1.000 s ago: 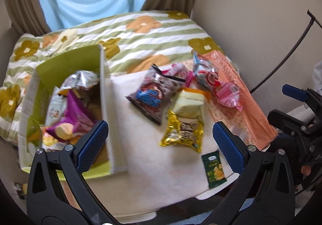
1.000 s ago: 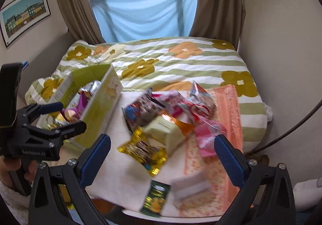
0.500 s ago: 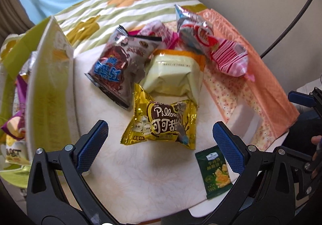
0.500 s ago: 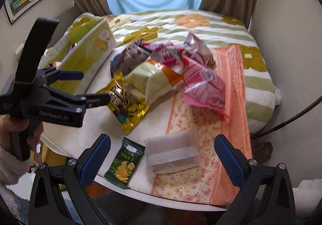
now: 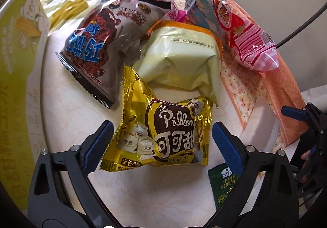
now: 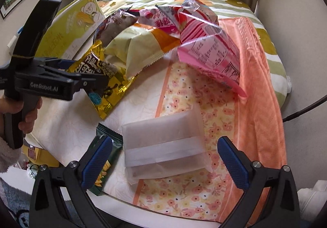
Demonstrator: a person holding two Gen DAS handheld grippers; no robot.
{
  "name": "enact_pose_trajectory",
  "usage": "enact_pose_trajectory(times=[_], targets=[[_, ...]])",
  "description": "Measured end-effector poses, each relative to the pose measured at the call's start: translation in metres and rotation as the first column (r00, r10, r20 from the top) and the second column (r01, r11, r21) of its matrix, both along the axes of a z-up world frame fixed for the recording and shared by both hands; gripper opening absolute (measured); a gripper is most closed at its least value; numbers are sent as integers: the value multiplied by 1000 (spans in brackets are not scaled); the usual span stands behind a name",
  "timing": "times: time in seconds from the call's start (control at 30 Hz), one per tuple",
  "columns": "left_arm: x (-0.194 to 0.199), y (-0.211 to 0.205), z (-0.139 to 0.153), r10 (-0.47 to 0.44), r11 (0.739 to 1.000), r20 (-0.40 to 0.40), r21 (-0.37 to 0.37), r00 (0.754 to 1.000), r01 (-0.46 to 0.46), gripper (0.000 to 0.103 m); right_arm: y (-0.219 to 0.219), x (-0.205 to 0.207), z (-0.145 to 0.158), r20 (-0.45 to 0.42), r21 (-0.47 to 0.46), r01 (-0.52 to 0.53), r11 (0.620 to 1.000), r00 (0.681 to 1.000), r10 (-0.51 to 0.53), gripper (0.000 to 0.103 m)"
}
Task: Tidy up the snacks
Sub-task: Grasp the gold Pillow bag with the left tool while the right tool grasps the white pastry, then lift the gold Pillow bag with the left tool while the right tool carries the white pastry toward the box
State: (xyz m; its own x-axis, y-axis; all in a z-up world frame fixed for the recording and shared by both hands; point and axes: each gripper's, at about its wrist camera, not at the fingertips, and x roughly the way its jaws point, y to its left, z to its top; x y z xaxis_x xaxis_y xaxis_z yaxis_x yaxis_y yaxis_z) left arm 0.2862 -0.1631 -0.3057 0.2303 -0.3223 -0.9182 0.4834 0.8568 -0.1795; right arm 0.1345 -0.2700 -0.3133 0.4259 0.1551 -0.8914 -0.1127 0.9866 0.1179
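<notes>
A: Gold Pillow snack bag (image 5: 163, 136) lies on our bench (image 5: 71, 117), between our left tongs (image 5: 161, 138), just narrowing, untouched.

B: Our right tongs (image 6: 163, 156) spread around a translucent packet (image 6: 163, 146).

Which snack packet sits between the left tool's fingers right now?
The gold "Pillow" packet: it alone lies between the left gripper's blue fingers, which have just been closing but are not yet pressing it. The brown, cream and pink bags lie beyond.
</notes>
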Motion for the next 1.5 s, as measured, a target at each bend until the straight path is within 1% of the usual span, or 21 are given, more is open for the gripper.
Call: enact_pose_trajectory(times=[0.07,0.13,0.27,0.37,0.4,0.43,0.73,0.9,1.07,1.1,1.13,1.33,1.5], targets=[[1,-2,-5,-10,1000,-3,14,1000,10,92,3,-1,-6,-11,-12,-21,1000,1000,21,102],[2,-4,-7,-23,999,0,26,1000,23,86,6,-1,-9,-20,-32,-40,999,999,39,103],[4,-2,-8,-34,999,2,21,999,33,84,9,-1,-15,-31,-62,-64,996,998,62,102],[6,-2,-7,-32,999,4,16,999,32,80,12,0,-19,-35,-75,-76,994,997,73,102],[3,-1,-5,-33,999,5,11,999,33,74,14,1,-20,-37,-79,-81,994,996,78,102],[2,0,-4,-37,999,0,-4,999,37,70,15,1,-20,-38,-84,-86,993,996,83,102],[-7,5,5,-3,1000,7,-5,1000,3,62,19,5,-29,-53,-110,-115,987,993,109,102],[-12,17,9,33,999,13,-1,999,-33,61,22,9,-35,-61,-123,-120,985,992,113,102],[-18,31,15,70,997,8,-12,998,-70,60,23,10,-40,-64,-132,-132,982,990,125,92],[-19,34,15,75,997,8,-14,997,-75,60,27,11,-41,-58,-131,-132,982,990,126,86],[-20,36,16,80,997,8,-15,997,-80,60,28,12,-41,-56,-130,-132,983,990,126,83],[-27,41,29,111,994,21,-26,994,-110,59,29,10,-35,-48,-151,-129,980,991,123,74],[-32,40,41,125,992,39,-31,991,-124,59,23,7,-23,-45,-120,-106,987,994,101,72]])
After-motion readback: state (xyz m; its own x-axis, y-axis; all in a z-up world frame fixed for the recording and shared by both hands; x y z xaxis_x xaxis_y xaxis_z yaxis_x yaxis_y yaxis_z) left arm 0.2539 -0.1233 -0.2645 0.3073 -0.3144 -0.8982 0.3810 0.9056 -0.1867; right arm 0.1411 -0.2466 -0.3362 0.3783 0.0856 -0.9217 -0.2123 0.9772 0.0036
